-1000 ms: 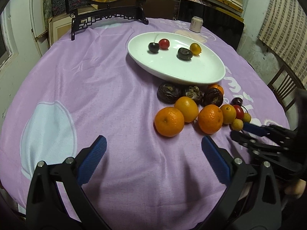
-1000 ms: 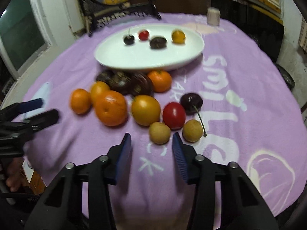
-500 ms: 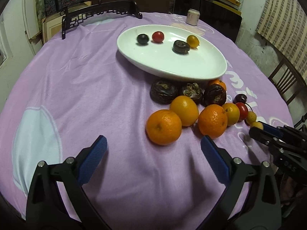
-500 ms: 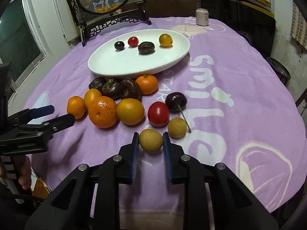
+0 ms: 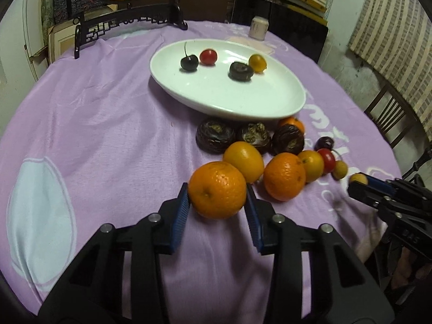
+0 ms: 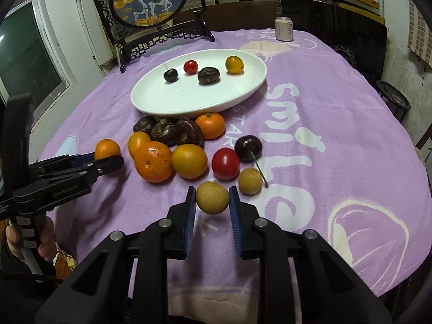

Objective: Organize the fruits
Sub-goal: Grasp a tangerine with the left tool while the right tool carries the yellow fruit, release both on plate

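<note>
My left gripper (image 5: pixel 216 199) is shut on a large orange (image 5: pixel 217 190) at the near left of the fruit pile; it also shows in the right wrist view (image 6: pixel 107 149). My right gripper (image 6: pixel 212 198) is shut on a small tan round fruit (image 6: pixel 212 197), held just above the cloth. A white oval plate (image 5: pixel 232 100) behind the pile holds a dark cherry (image 5: pixel 189 63), a red tomato (image 5: pixel 208 56), a dark fruit (image 5: pixel 241 70) and a small yellow fruit (image 5: pixel 257 63). Several oranges, dark fruits, a tomato and a cherry lie between plate and grippers.
A round table under a purple cloth (image 6: pixel 337 124). A framed screen on a black stand (image 6: pixel 151 8) and a can (image 6: pixel 284 29) stand at the back. A chair (image 5: pixel 388 113) is at the right edge.
My left gripper moved forward and shut on the large orange. My right gripper kept its hold on the tan fruit and lifted it slightly.
</note>
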Demonstrator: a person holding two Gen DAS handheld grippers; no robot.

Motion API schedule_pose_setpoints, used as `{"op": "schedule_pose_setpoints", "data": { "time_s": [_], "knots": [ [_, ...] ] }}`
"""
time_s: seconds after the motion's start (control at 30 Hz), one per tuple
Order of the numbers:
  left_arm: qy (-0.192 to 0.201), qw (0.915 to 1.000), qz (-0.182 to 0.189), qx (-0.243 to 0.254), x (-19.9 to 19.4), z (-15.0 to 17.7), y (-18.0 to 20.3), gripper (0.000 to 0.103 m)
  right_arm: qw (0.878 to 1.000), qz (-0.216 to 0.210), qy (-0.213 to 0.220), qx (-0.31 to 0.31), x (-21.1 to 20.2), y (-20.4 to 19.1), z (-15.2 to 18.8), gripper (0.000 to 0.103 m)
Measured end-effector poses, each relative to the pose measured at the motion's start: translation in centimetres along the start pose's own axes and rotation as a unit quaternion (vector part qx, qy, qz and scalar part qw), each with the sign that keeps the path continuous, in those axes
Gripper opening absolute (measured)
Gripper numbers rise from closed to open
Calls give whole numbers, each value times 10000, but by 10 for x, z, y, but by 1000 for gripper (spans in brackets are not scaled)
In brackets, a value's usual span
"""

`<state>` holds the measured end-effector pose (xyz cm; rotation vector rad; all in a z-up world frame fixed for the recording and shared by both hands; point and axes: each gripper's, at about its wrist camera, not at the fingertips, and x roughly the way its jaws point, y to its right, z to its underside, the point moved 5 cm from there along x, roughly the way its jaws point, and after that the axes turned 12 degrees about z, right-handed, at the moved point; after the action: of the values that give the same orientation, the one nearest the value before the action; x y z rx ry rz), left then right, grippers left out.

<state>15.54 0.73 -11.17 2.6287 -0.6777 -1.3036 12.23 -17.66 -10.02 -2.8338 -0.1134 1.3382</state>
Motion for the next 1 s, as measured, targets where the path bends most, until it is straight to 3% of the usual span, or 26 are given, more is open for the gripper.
{"op": "schedule_pose_setpoints", "data": {
  "time_s": [0.27, 0.47, 0.67, 0.77, 1.0],
  "knots": [
    [82, 9997, 243, 6, -17, -9, 7, 40, 9999, -107, 17, -62, 3, -7, -11, 25],
    [-164, 9988, 446, -132, -10, -33, 1, 40, 9995, -155, 81, -279, 13, -15, -42, 25],
    [-181, 9995, 230, -151, 24, -126, -14, 40, 9973, -2, 457, -571, 33, -18, -119, 25],
    [-245, 9994, 90, -246, 57, -165, -20, 40, 9971, -48, 360, -674, 61, -21, -153, 25],
    [-589, 9977, 11, -349, 117, -194, -26, 40, 9969, -29, -233, -754, 131, -16, -184, 25]
  ]
}}
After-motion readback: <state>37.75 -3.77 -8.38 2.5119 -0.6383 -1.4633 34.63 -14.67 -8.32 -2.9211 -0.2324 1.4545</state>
